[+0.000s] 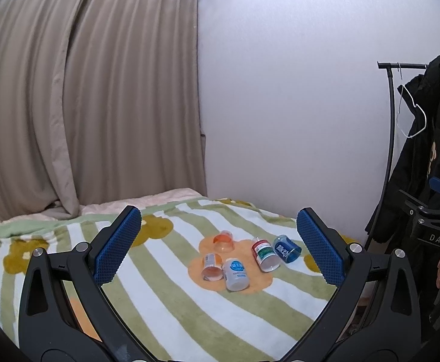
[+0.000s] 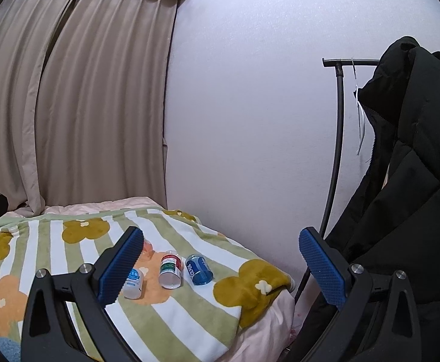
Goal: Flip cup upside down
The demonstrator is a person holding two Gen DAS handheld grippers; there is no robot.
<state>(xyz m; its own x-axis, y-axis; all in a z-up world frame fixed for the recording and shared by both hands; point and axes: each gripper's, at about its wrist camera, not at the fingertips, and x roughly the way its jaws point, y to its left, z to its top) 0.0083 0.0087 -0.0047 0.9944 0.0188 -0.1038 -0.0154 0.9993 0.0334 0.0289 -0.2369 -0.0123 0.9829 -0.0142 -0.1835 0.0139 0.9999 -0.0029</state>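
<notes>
While I held both tools above the striped flower blanket [image 1: 165, 310], the left gripper [image 1: 220, 247] stood spread wide and empty, its blue pads [image 1: 115, 246] framing five small cups ahead. Nearest lay the white-blue cup [image 1: 235, 274] and the orange-label cup [image 1: 212, 267], both on their sides; beyond them the red-green cup [image 1: 264, 254] and the blue cup [image 1: 286, 249] also lay tipped, and farthest sat the clear orange cup [image 1: 223, 241]. My right gripper [image 2: 221, 268] hung equally agape, gripping nothing, the cups ahead toward its left finger, a black coat [image 2: 416, 181] beside its right.

Fuzzy cloth blanket [image 1: 250, 316], glossy plastic cups [image 1: 265, 254]
</notes>
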